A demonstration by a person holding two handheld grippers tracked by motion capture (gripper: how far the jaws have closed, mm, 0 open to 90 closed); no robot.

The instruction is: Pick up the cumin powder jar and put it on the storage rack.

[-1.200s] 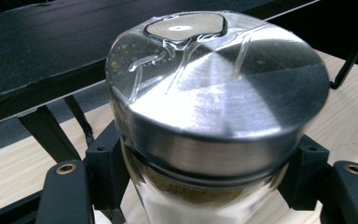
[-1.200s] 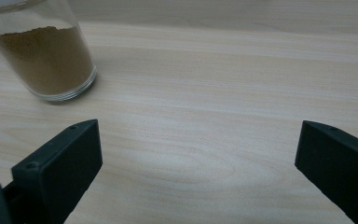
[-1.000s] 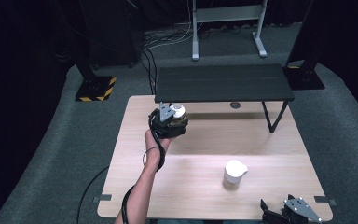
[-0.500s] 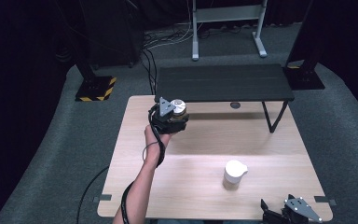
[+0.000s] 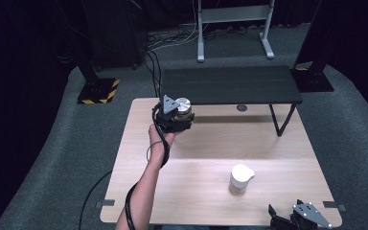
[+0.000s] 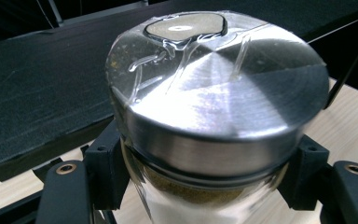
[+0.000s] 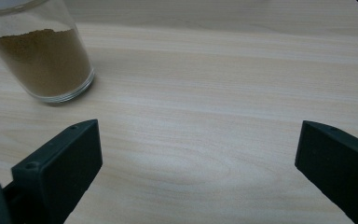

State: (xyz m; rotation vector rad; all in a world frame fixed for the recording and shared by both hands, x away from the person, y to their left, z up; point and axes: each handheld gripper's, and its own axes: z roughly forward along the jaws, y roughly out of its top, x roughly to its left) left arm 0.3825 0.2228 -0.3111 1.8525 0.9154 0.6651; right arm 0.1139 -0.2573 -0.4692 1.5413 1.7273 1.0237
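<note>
The left gripper [image 5: 178, 116] is held up above the table's [image 5: 139, 191] far left corner, just in front of the black shelf [image 5: 230, 85], its jaws clamped on a jar [image 6: 214, 112] with a brushed metal lid. In the left gripper view the lid takes up most of the frame; the glass below it is cut off at the bottom edge, and a band of brownish powder under the lid's rim is all I can see of the contents. A small opening on the lid's far side, with clear tape or film across it, is hard to read — glare washes it out. From the high view the jar is a small silver disc above the black gripper body, and the jaws themselves are hidden under it.

The right gripper [image 5: 301, 219] sits at the near right corner, partly cut off by the frame's bottom edge. Its jaws stand wide apart with only bare wood between them.

A second jar [image 5: 240, 179], with a white lid, stands on the table toward the near edge, right of centre — in the right gripper view only its lower part shows, holding brown powder, its top cropped away.
</note>
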